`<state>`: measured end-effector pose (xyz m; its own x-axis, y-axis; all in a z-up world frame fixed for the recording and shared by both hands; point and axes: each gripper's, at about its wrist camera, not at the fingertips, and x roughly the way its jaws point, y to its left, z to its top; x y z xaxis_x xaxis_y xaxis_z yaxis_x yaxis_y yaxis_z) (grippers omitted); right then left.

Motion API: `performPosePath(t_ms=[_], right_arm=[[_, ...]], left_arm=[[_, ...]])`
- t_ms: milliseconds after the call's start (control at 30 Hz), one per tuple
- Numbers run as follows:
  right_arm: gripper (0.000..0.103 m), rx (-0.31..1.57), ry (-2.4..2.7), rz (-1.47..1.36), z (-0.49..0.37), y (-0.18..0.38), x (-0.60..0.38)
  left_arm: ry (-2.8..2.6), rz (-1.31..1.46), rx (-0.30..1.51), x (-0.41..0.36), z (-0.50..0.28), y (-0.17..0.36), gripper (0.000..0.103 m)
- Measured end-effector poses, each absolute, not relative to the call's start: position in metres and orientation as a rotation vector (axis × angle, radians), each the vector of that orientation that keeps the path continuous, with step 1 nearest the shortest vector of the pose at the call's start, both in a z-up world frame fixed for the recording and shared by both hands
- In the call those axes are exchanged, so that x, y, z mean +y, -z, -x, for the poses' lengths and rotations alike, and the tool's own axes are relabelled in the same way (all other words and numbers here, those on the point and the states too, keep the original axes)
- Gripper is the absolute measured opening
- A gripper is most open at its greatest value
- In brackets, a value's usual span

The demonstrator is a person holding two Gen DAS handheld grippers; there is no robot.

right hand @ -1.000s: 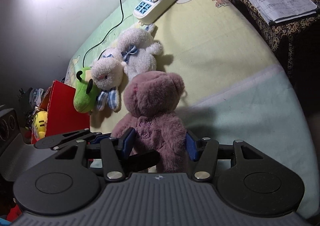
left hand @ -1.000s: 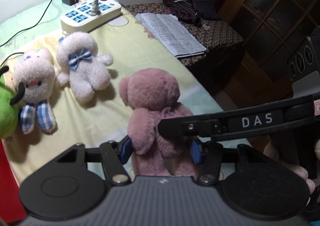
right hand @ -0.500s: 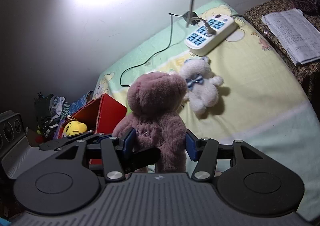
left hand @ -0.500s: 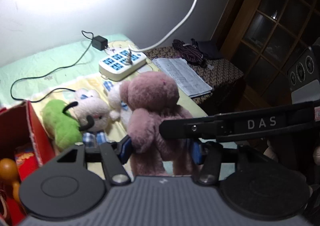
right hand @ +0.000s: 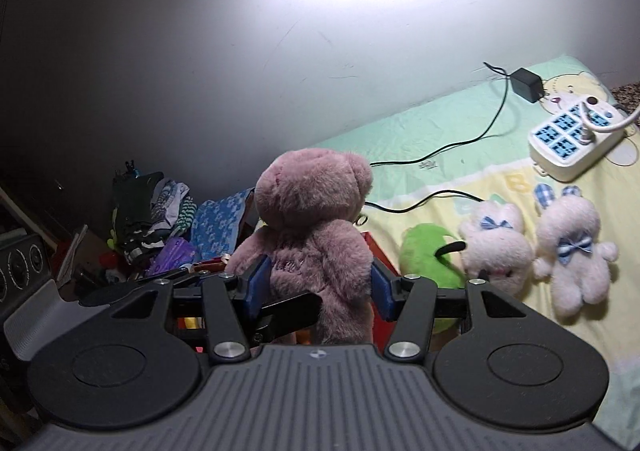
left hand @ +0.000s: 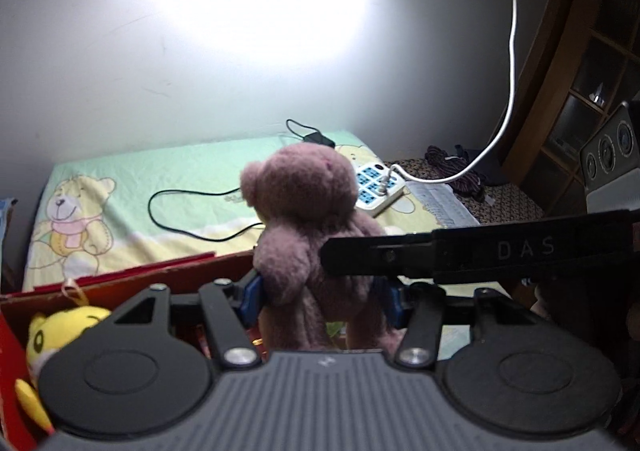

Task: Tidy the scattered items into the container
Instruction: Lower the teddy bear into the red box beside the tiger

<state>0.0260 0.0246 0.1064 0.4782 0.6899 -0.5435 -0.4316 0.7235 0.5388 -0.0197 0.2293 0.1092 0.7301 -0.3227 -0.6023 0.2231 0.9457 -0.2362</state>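
Left gripper (left hand: 320,297): blue pads pressed into both flanks of the pink teddy bear (left hand: 308,235), jaws part-way closed on its lower body. Bear upright, back to the camera, lifted clear of the bed.

Right gripper (right hand: 316,287): likewise clamped on the same bear (right hand: 316,231) at waist level, blue pads dug into the plush on either side. Both grippers share the one toy. The right gripper's finger crosses the left wrist view as a black bar, lettered "DAS" in pale capitals. Embroidered script on the bear's back, too small to read.

Red box (left hand: 120,287) just below and beyond the bear, open at the top. Inside: a yellow plush toy (left hand: 60,331) with a dark eye, at the near left corner. Other contents hidden by the gripper body.

Beside the box on the bedsheet (right hand: 500,187): a green plush (right hand: 428,255), then a white bunny (right hand: 496,247) with blue checked ears, then a white bear (right hand: 572,255) with a blue bow tie, lying in a row.

Farther back: white power strip (right hand: 572,143) with blue sockets, a white cable plugged in; black adapter (right hand: 528,79) with its black cord trailing over the sheet. Sheet printed with cartoon bears. An open notebook (left hand: 444,203) on the patterned side table, writing illegible.
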Motion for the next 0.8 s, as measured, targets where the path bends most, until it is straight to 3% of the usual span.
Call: performPosePath(t_ms=[567, 800], right_arm=[[0.053, 0.996, -0.705, -0.225, -0.016, -0.037, 0.112], [0.050, 0.971, -0.689, -0.078, -0.019, -0.035, 0.136]], left_arm=[[0.204, 0.223, 0.910, 0.280, 0.016, -0.022, 0.055], [0.185, 0.244, 0.946, 0.289, 0.012, -0.013, 0.055]])
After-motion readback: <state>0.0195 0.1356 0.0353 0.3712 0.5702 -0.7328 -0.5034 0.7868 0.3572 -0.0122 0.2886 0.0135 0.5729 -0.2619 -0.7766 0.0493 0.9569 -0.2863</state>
